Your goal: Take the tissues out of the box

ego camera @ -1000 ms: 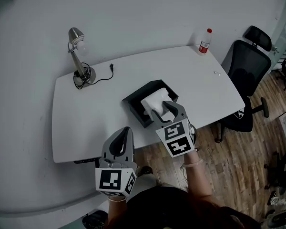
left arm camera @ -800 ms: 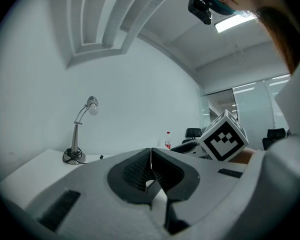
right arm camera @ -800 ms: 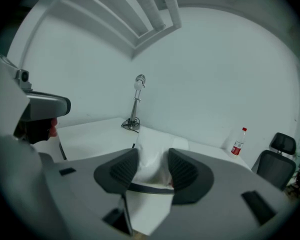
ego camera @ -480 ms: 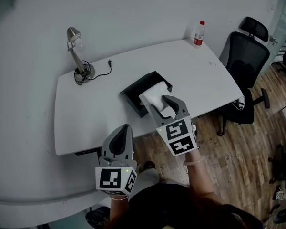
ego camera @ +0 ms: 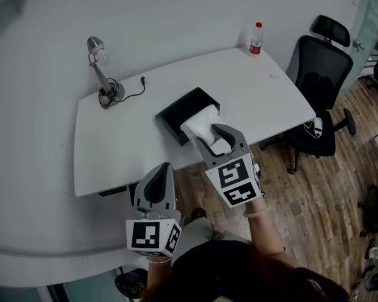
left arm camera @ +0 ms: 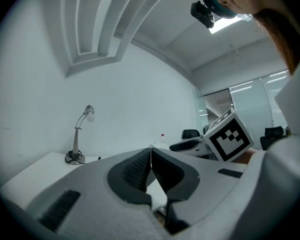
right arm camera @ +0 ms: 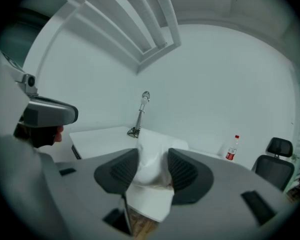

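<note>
A black tissue box (ego camera: 176, 109) lies open on the white table (ego camera: 252, 93), near its front edge. A white wad of tissues (ego camera: 200, 121) hangs over the box's near end, and my right gripper (ego camera: 215, 140) is shut on it. In the right gripper view the tissues (right arm camera: 150, 159) fill the gap between both ribbed pads and hang below them. My left gripper (ego camera: 162, 170) is off the table's front edge, to the left of the right one, over the floor. Its jaws (left arm camera: 151, 154) are shut on nothing.
A desk lamp (ego camera: 99, 68) with a loose cord stands at the table's back left. A red-capped bottle (ego camera: 256, 38) is at the back right corner. A black office chair (ego camera: 318, 87) stands to the right of the table, on wooden floor.
Both grippers have drawn back from the table toward the person. The right one has brought the tissues from the box's middle to its near end. The left stays shut.
</note>
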Tool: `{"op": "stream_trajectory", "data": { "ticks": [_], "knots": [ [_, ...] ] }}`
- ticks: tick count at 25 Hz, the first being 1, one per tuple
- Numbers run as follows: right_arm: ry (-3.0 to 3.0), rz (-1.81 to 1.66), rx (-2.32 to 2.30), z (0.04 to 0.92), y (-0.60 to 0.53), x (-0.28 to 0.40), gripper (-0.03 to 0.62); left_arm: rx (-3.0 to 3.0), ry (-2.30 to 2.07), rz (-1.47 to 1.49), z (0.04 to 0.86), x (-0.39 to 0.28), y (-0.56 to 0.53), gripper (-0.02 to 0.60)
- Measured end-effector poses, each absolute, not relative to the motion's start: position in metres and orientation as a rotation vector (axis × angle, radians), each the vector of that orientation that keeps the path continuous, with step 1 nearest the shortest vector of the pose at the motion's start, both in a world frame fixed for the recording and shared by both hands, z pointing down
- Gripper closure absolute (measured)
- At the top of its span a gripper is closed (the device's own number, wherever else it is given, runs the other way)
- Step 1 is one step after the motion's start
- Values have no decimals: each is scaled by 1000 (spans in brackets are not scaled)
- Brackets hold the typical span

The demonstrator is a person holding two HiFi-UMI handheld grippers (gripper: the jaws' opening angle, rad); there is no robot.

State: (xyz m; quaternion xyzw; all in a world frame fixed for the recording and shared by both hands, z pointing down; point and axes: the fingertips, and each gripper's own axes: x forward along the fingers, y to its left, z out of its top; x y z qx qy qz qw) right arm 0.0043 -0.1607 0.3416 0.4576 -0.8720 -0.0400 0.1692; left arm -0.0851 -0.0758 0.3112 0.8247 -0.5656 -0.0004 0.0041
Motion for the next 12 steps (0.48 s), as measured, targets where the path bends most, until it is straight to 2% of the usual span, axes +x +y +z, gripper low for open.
{"op": "stream_trajectory", "data": {
  "ticks": [12],
  "knots": [
    [-2560,-170,1325,317,-113,23,401,2598,-1803,6,302,-68,-37,555]
  ]
}}
